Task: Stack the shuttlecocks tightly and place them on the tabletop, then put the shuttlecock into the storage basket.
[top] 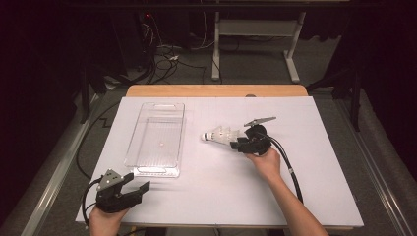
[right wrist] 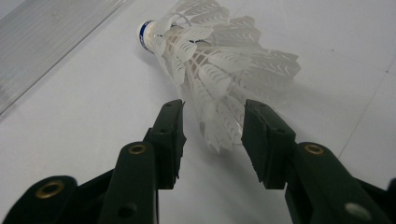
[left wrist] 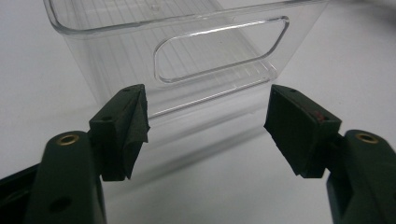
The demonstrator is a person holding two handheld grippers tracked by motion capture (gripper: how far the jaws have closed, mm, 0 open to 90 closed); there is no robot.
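Observation:
A white feather shuttlecock (top: 219, 134) lies on its side on the white table sheet, its cork end pointing left toward the bin. My right gripper (top: 237, 143) sits at its feathered end. In the right gripper view the shuttlecock (right wrist: 219, 60) has its skirt tip between the jaws of my right gripper (right wrist: 212, 135), which stand apart, with a small gap showing at the left pad. My left gripper (top: 138, 183) rests near the table's front left corner. Its jaws (left wrist: 208, 126) are wide open with nothing between them, facing the bin's end wall.
A clear plastic bin (top: 156, 132) lies lengthwise left of centre, with a handle slot (left wrist: 219, 49) in its near end wall; its ribbed side (right wrist: 46, 42) shows left of the shuttlecock. The white sheet (top: 319, 172) covers a wooden table. Beyond it are cables and a desk frame.

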